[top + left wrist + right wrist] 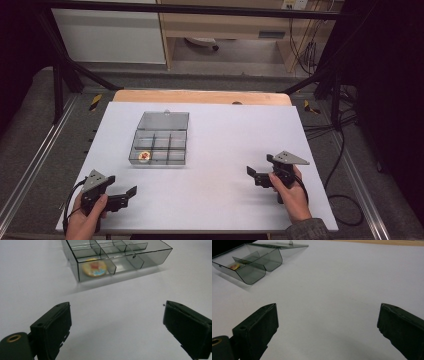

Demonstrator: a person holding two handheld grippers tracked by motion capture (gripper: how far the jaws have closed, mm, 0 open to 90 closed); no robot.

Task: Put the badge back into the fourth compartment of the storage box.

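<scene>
A smoky clear plastic organiser box (161, 145) with its lid folded back lies on the white table top (220, 145), left of centre. A small round badge with a colourful picture (144, 157) rests in its near-left compartment, also seen in the left gripper view as the badge (95, 267) behind the box wall (125, 262). My left gripper (131, 192) sits at the near left, open, jaws wide apart over bare table (117, 322). My right gripper (251, 172) is at the near right, open, aimed left toward the box (249, 262).
A wooden strip (200, 96) runs along the table's far edge. Black frame bars (60, 90) and cables (340, 165) stand around the table. White surface stretches between the grippers and to the right of the box.
</scene>
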